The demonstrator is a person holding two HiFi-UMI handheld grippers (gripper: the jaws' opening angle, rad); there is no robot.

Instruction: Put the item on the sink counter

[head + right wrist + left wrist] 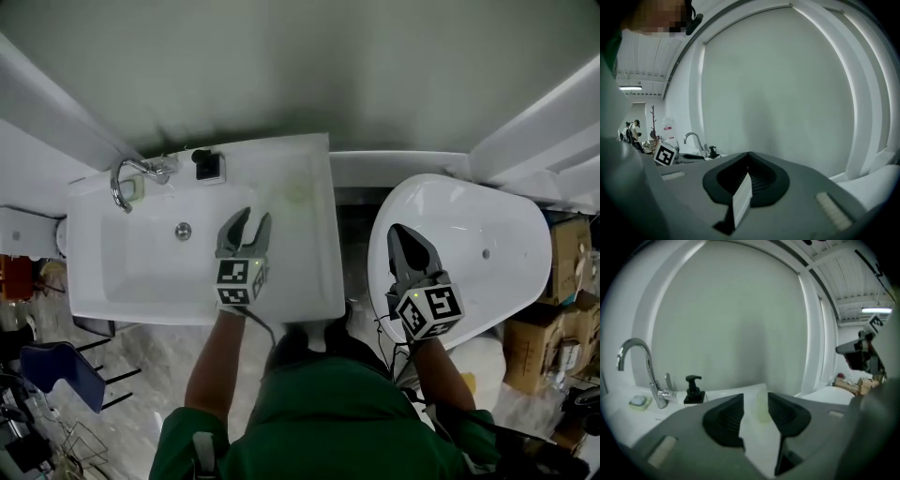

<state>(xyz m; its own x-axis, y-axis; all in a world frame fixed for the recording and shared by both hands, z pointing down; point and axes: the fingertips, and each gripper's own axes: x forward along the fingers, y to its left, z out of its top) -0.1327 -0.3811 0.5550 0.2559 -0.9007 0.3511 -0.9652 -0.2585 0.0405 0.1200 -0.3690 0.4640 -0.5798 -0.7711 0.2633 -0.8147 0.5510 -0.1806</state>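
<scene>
A pale yellow-green, see-through item stands on the right part of the white sink counter, near the back wall. My left gripper hovers over the counter's inner edge, short of the item. In the left gripper view the item shows beyond the gap between the jaws; my left gripper is open and its pads touch nothing. My right gripper hangs over the bathtub with its jaws shut and nothing in them, its tips meeting.
A chrome faucet and a black pump dispenser stand at the back of the sink. A small green soap dish lies by the faucet. Cardboard boxes are stacked at the right, and a blue chair at the lower left.
</scene>
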